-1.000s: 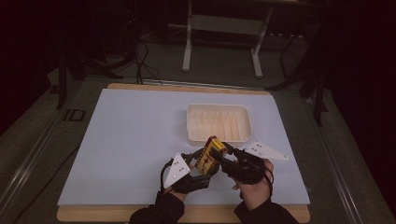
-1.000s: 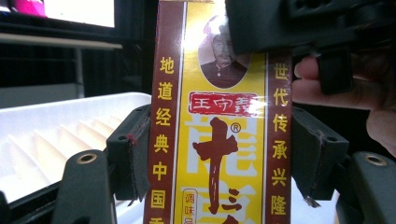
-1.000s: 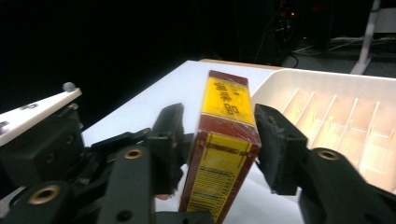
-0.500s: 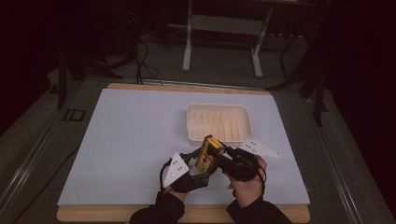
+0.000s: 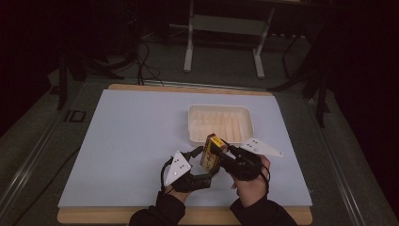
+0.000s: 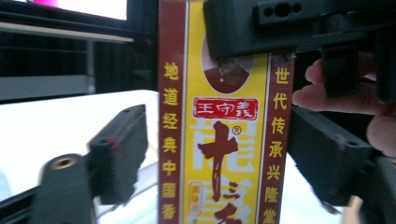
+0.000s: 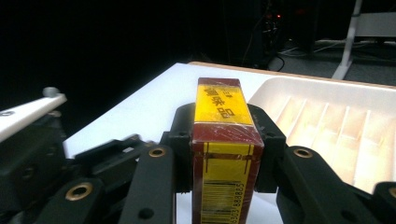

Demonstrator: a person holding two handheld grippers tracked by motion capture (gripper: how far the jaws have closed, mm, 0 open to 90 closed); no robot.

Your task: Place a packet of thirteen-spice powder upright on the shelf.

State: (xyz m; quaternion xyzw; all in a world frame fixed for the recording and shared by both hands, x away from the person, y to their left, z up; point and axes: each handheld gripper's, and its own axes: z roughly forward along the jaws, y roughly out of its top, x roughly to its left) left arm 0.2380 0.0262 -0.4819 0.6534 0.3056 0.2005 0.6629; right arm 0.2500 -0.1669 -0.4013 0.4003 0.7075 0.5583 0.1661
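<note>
Just near of the white ribbed tray [image 5: 220,123], above the tabletop [image 5: 131,136]: yellow-and-maroon seasoning box [image 5: 211,151] clamped by right gripper [image 7: 224,154]; left gripper [image 6: 210,154] flanking it, jaws apart — risks slipping, wrapper looking slick.

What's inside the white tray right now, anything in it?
The white tray looks empty: bare ribbed floor in the high view and the right gripper view. The yellow box, held by the right gripper, hides a bit of its near rim.

Yellow box [image 6: 224,140] between gripper [image 6: 215,154] jaws
</note>
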